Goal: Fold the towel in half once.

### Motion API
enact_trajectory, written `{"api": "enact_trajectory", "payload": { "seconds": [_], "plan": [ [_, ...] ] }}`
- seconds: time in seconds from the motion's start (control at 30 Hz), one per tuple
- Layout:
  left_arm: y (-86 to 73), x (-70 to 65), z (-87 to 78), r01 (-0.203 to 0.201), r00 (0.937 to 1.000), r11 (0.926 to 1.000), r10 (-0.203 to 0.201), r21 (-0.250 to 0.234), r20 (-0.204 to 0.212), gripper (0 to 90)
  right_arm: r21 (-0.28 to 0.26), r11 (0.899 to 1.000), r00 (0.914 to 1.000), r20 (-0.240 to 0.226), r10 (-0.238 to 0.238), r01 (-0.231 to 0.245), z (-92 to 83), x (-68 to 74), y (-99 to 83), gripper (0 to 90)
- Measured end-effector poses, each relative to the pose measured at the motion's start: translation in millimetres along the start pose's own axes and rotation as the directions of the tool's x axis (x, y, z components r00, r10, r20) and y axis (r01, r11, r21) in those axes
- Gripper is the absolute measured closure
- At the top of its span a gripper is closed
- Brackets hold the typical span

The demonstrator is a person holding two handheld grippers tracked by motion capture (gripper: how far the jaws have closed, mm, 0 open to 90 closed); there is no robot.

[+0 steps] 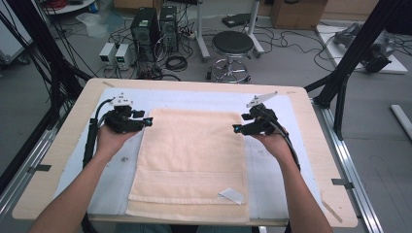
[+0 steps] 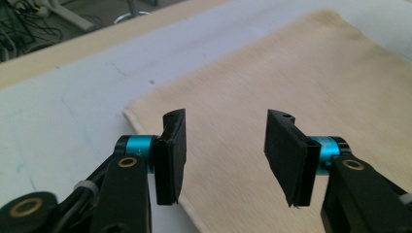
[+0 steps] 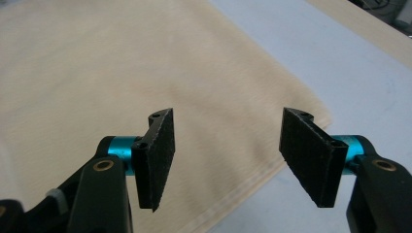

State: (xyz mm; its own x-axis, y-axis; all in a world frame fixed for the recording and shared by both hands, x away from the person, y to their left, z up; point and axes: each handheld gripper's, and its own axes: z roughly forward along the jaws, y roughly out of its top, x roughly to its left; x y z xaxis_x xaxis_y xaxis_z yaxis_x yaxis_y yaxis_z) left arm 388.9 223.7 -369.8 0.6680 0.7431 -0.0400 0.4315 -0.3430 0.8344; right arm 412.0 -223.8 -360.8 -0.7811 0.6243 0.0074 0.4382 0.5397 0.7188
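High view: fixed overhead, faces forward and down, takes in whole pale wooden table (image 1: pixel 311 145). Left gripper view: close, low over far-left corner of folded beige terry towel (image 2: pixel 291 77). Right gripper view: close, low over towel's far-right corner. All three share towel.

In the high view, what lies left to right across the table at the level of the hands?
Bare table edge → left tool, jaws open → beige towel → right tool, jaws open → pale mat.
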Motion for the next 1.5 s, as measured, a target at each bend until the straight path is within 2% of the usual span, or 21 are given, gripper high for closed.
{"api": "enact_trajectory", "payload": {
  "seconds": [0.1,0.17,0.33,0.5,0.57,0.67,0.73,0.83,0.93,1.03,1.07,1.13,1.17,1.23,1.33,1.37,1.4,1.5],
  "plan": [
    [-12.8,-12.7,-11.0,-0.018,0.9997,0.9996,0.019,-0.023,0.018,49.0,-0.026,0.999,0.9995,-0.02,-0.024,0.023,-8.1,15.2,-9.6,35.4],
    [-22.6,-21.9,-19.1,-0.039,0.9989,0.9991,0.04,-0.018,0.023,47.7,-0.024,0.999,0.9989,-0.022,-0.043,0.042,-13.3,26.2,-17.0,34.5],
    [-44.4,-40.7,-33.6,-0.067,0.9968,0.9976,0.068,-0.019,0.043,44.5,-0.05,0.998,0.9978,-0.044,-0.05,0.048,-24.2,45.3,-38.0,32.7],
    [-68.0,-59.4,-47.5,-0.048,0.9957,0.9969,0.053,-0.062,0.077,40.6,-0.056,0.995,0.9944,-0.065,-0.084,0.08,-29.3,69.5,-59.6,31.1],
    [-75.8,-66.7,-52.0,-0.054,0.9948,0.9974,0.058,-0.048,0.084,40.3,-0.052,0.994,0.9931,-0.067,-0.097,0.093,-28.3,78.5,-69.3,31.2],
    [-86.9,-78.6,-58.5,-0.065,0.9903,0.997,0.07,-0.042,0.12,40.0,-0.044,0.993,0.9902,-0.077,-0.116,0.113,-26.9,91.9,-84.8,31.9],
    [-93.7,-86.0,-62.0,-0.093,0.985,0.9952,0.097,-0.029,0.143,40.3,-0.053,0.992,0.987,-0.103,-0.123,0.118,-25.7,100.2,-94.6,34.0],
    [-104.3,-93.5,-62.3,-0.108,0.9777,0.9941,0.107,-0.001,0.181,46.0,-0.021,0.989,0.9795,-0.134,-0.151,0.149,-21.4,112.7,-105.6,37.4],
    [-108.3,-94.7,-61.7,-0.107,0.9739,0.9942,0.101,0.016,0.203,47.2,-0.007,0.985,0.9719,-0.161,-0.172,0.173,-16.5,118.9,-113.4,43.4],
    [-111.3,-94.9,-60.2,-0.125,0.9672,0.9916,0.115,0.031,0.227,53.1,0.001,0.987,0.9701,-0.184,-0.158,0.161,-11.7,119.4,-118.9,48.8],
    [-112.9,-95.2,-57.6,-0.141,0.9626,0.9884,0.124,0.056,0.241,55.6,-0.004,0.988,0.9705,-0.187,-0.152,0.154,-11.1,119.3,-120.3,50.8],
    [-115.8,-96.0,-50.6,-0.185,0.9544,0.9759,0.15,0.116,0.258,62.4,-0.012,0.989,0.9705,-0.19,-0.148,0.148,-10.7,118.5,-121.3,53.7],
    [-116.7,-97.0,-47.7,-0.214,0.9497,0.9688,0.176,0.125,0.259,65.0,-0.019,0.989,0.9713,-0.187,-0.147,0.146,-10.6,118.0,-121.8,55.6],
    [-115.2,-96.3,-46.0,-0.239,0.9432,0.9635,0.2,0.122,0.265,71.8,-0.019,0.989,0.9716,-0.183,-0.15,0.149,-11.0,118.0,-121.7,62.8],
    [-113.7,-96.7,-43.3,-0.244,0.9419,0.9623,0.206,0.12,0.265,79.3,-0.014,0.986,0.9679,-0.19,-0.164,0.164,-10.8,119.4,-120.0,72.3],
    [-113.4,-97.3,-43.0,-0.242,0.9421,0.9631,0.204,0.119,0.266,81.5,-0.014,0.986,0.9644,-0.204,-0.168,0.169,-10.4,118.7,-119.1,75.9],
    [-113.1,-97.1,-43.0,-0.247,0.9408,0.9618,0.209,0.118,0.267,83.4,-0.008,0.986,0.9653,-0.201,-0.166,0.168,-10.4,119.4,-118.3,78.6],
    [-111.9,-96.5,-45.3,-0.241,0.9436,0.9645,0.206,0.109,0.259,85.6,-0.016,0.985,0.9631,-0.209,-0.169,0.17,-11.2,118.3,-116.1,84.7]
  ]
}}
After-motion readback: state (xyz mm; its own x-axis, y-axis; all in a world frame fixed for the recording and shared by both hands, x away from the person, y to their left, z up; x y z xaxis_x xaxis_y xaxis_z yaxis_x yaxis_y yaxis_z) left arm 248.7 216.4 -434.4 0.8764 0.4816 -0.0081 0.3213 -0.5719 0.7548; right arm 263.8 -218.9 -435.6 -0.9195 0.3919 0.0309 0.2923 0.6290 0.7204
